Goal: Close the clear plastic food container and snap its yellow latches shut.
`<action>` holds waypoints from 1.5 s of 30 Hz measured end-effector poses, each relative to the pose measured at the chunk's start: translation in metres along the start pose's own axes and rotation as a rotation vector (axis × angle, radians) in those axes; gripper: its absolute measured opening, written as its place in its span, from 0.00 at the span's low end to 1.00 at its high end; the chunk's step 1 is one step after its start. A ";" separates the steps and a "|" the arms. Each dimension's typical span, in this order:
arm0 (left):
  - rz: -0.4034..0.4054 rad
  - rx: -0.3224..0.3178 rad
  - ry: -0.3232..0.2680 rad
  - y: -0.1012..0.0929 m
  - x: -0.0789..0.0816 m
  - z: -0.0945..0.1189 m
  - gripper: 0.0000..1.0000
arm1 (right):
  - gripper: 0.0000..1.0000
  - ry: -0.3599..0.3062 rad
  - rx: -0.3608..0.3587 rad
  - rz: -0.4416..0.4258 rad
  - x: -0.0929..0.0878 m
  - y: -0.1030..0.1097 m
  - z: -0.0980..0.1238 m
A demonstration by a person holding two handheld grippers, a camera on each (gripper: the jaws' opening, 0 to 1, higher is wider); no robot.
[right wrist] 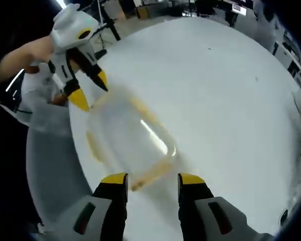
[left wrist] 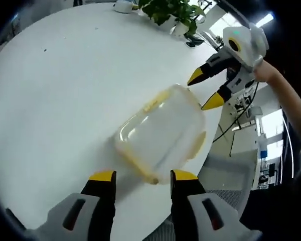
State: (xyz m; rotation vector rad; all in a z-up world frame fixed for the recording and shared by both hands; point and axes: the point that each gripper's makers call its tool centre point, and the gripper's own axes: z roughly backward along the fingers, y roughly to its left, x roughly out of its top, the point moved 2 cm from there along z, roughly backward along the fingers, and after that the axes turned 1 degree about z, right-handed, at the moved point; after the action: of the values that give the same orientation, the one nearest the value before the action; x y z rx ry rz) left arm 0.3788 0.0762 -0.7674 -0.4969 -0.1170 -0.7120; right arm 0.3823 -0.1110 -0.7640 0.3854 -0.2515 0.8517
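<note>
The left gripper (left wrist: 143, 176) hangs with its jaws parted and nothing between them, just short of the near end of the container (left wrist: 163, 131), and the right gripper (right wrist: 153, 178) is likewise spread and empty at the opposite end; each one shows in the other's view, tips apart, beyond the far end of the box. The container sits on the big round white table (left wrist: 55, 95), close to the edge on the person's side, lid on top and seemingly seated, though the blur in the right gripper view leaves that unsure. The main risk, as I judge it, comes from that edge: a push on one end without the other gripper bracing could slide the light, slick box across the smooth top and off it. A second risk is pressing a latch (left wrist: 137, 163) while the lid sits crooked, so that one side snaps and the other springs up; a third is a jaw tip skidding off the curved plastic instead of catching the latch. Counted from largest to smallest: one table, one container with one lid, two grippers, one potted plant (left wrist: 169, 11) at the far side of the table, and yellow latches on the container's sides, of which I can make out about three, the rest being hidden or too blurred to count.
</note>
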 end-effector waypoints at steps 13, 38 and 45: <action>0.121 0.008 -0.029 0.003 -0.003 -0.005 0.46 | 0.36 -0.018 -0.003 -0.107 -0.005 0.006 -0.007; 0.284 -0.085 -0.070 -0.006 -0.002 -0.017 0.34 | 0.29 -0.075 0.109 -0.327 -0.004 0.007 -0.015; 0.278 -0.094 -0.070 -0.005 -0.002 -0.019 0.33 | 0.27 -0.068 0.129 -0.334 -0.005 0.009 -0.016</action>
State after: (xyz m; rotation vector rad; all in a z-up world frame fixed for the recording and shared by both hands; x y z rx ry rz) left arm 0.3732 0.0649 -0.7823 -0.6142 -0.0779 -0.4292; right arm 0.3736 -0.1025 -0.7778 0.5601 -0.1890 0.5281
